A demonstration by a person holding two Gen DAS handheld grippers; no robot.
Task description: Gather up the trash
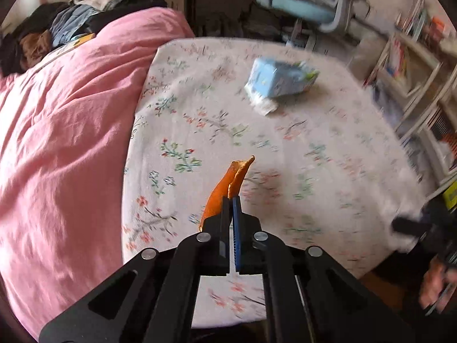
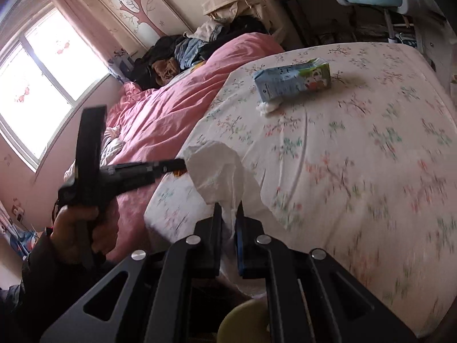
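My left gripper (image 1: 232, 198) is shut on an orange peel (image 1: 228, 184) and holds it above the flowered bed sheet (image 1: 314, 148). My right gripper (image 2: 228, 210) is shut on a crumpled white tissue (image 2: 220, 171), held over the bed's near edge. A blue milk carton (image 1: 281, 78) lies on its side far on the sheet, with a small white wad (image 1: 265, 107) beside it. The carton (image 2: 294, 81) and wad (image 2: 267, 107) also show in the right wrist view. The left gripper (image 2: 174, 165) appears there too, just left of the tissue.
A pink duvet (image 1: 65, 131) covers the bed's left side, with a pile of clothes (image 1: 65, 25) behind it. A blue chair (image 1: 302, 8) stands beyond the bed, shelves (image 1: 414, 65) at right. A pale round rim (image 2: 242, 323) shows below my right gripper.
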